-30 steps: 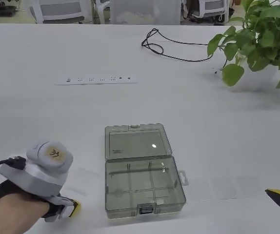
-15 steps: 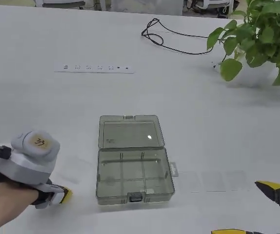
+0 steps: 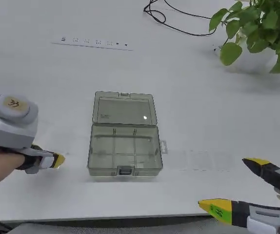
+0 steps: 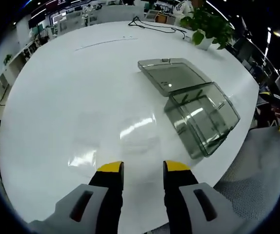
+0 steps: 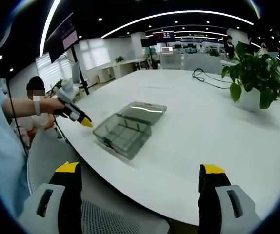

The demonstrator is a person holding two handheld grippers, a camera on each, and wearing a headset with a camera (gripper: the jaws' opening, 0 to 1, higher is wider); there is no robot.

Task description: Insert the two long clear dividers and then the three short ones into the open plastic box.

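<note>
We work at a broad white counter point(image 3: 193, 102), with a plant point(image 3: 257, 29) at its far right. Toward the front edge the plastic box point(image 3: 124, 153) lies open, its lid point(image 3: 124, 109) folded flat away from us. Faint lines cross its floor, and we cannot tell whether they are slot ribs. The left gripper point(image 3: 57, 160) sits low just left of the box. In its own view its fingers point(image 4: 110, 170) stand a narrow gap apart and hold nothing. The right gripper point(image 3: 235, 185) hangs at the front right, its fingers spread wide and empty.

The long dividers point(image 4: 115, 136) are the pale clear sheets lying flat on the counter straight ahead of the left fingers, with the box beyond them and to the right in that view. The left gripper is much the nearer one, so we judge the first pick to be its job. The sheets' edges are too faint for us to fix their long axis. The short dividers point(image 3: 201, 160) show as a row of three clear patches just right of the box, and the row runs away from the box toward the right gripper's farther finger.

Against a second ago the whole head view has slid, and the box sits higher in it. That is our head tipping down, not the things moving. The left gripper keeps its spot beside the box's front-left corner. The right gripper now shows both fingers where only one tip showed, and it is about as far from the box as before.
</note>
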